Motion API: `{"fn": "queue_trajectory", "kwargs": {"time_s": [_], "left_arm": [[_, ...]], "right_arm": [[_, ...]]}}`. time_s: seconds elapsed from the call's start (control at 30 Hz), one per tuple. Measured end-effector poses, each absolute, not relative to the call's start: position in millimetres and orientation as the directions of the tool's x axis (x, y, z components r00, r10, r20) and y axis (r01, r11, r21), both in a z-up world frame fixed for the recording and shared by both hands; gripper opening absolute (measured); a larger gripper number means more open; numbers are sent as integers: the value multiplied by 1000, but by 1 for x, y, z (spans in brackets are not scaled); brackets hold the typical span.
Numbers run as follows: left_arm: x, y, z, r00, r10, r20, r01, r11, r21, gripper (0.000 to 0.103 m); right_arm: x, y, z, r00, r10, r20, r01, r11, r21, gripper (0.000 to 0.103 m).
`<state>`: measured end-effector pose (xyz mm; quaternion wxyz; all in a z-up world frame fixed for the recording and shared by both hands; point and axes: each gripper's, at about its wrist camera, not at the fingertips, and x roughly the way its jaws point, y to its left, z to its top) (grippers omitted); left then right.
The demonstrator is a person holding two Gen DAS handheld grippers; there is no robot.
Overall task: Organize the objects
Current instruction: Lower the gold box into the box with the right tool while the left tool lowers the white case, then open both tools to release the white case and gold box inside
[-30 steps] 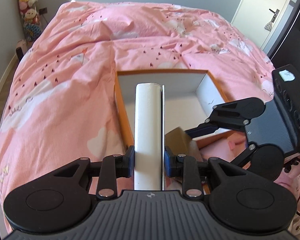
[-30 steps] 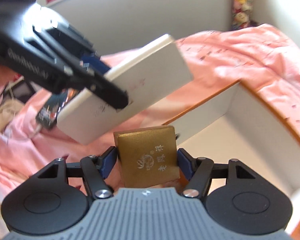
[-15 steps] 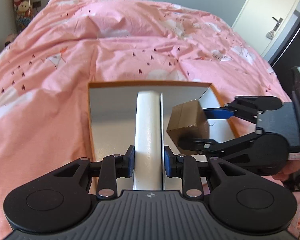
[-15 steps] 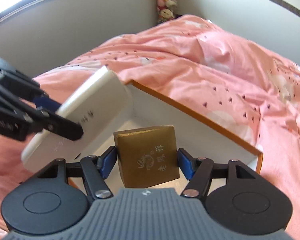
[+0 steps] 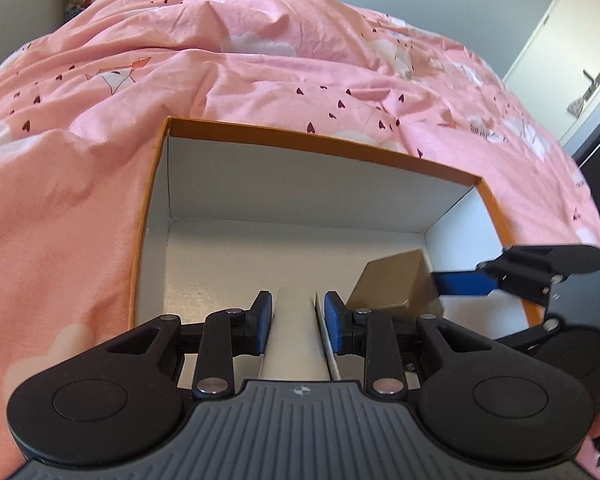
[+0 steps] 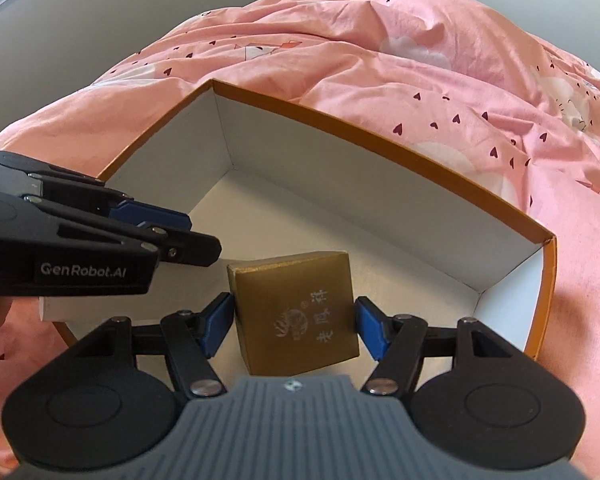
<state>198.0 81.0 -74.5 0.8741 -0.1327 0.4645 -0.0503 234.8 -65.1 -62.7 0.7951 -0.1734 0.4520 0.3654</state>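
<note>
Clearly "GenRobot.AI" marks left tongs grasping white slab; right tongs clench gold box.

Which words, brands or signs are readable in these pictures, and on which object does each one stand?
"GenRobot.AI": white letters on the side of the black left hand-held gripper, seen in the right wrist view.
Three Chinese characters beside a round emblem: on the small gold cardboard box; too blurred to read surely.
White flat case: no text visible.

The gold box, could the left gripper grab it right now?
Probably not. The left gripper is shut on a white flat case, and the gold box is clamped in the right gripper inside the orange-rimmed box.
</note>
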Motion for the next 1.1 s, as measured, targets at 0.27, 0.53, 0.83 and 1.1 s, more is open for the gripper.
{"fn": "queue_trajectory", "kwargs": {"time_s": [0.27, 0.53, 0.83, 1.1], "left_arm": [[195, 90, -79, 574, -238, -783, -36, 948, -315, 32], [194, 88, -77, 524, -227, -821, 28, 968, -250, 37], [188, 93, -59, 526, -105, -844, 48, 994, -93, 51], [184, 96, -52, 469, -88, -879, 131, 991, -29, 38]], "right_arm": [[239, -61, -70, 307, 410, -859, -736, 675, 59, 67], [236, -62, -71, 296, 417, -860, -742, 667, 68, 68], [234, -54, -70, 275, 444, -853, -764, 639, 86, 68], [236, -38, -74, 257, 451, -855, -777, 622, 94, 68]]}}
